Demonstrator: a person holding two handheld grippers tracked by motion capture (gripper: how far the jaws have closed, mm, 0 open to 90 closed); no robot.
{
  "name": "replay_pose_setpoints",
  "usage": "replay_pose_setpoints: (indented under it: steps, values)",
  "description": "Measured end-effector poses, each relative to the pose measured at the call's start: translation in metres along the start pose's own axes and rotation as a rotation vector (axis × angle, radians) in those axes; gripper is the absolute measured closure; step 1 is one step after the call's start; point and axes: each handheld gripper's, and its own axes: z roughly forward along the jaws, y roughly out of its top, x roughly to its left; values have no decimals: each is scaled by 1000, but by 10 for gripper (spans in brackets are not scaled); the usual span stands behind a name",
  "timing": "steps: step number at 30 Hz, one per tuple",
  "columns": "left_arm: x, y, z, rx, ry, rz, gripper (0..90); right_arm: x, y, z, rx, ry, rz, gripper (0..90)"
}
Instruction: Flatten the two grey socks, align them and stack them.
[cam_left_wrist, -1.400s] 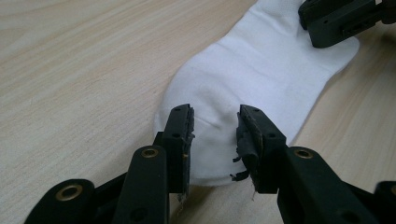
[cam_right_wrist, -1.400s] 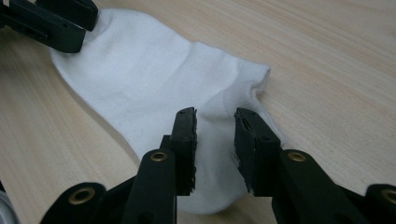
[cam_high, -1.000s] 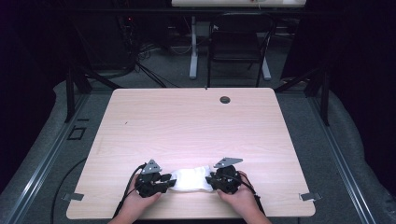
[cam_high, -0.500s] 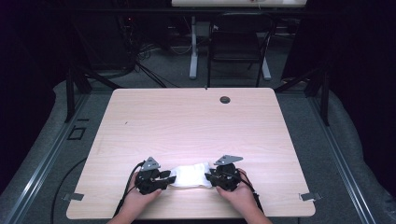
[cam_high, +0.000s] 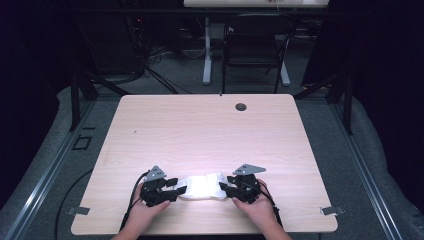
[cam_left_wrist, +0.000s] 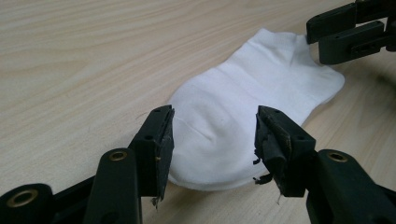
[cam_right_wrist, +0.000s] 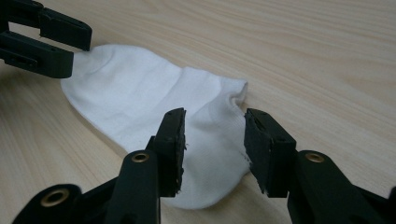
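A white ankle sock (cam_high: 202, 186) lies flat on a pale wooden table (cam_high: 210, 130), close to the table's near edge, about midway along it; a person's two hands come in from that near edge, each holding a black two-jaw gripper, one at each end of the sock.

The left gripper (cam_high: 176, 190) sits at the sock's left end; seen along its own jaws (cam_left_wrist: 212, 137), they stand apart with the rounded end of the sock lying between them, the pads clear of the cloth; these jaws have just been opening.

The right gripper (cam_high: 224, 189) sits at the sock's right end; seen along its own jaws (cam_right_wrist: 214, 140), the ribbed cuff end of the sock lies in the gap between them, and the pads stand off the fabric; these jaws too have just been opening.

The sock rests on the wood, slightly rumpled; a small dark round hole (cam_high: 241, 107) marks the table's far side, well apart from the sock.
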Motion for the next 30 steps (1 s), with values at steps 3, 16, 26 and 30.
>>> replay_pose_setpoints:
  steps: [3,16,26,30]
  values:
    - [1,1,-4,-17,-6,-4,467,0,1,-2,-20,-7,-5,567]
    - [13,5,-22,-75,41,2,425,-3,4,-15,-131,-38,-23,465]
    - [29,6,-31,-96,74,-21,412,-15,2,-23,-134,-61,-4,455]
    - [34,6,-31,-106,91,-36,410,-21,1,-24,-130,-71,8,455]
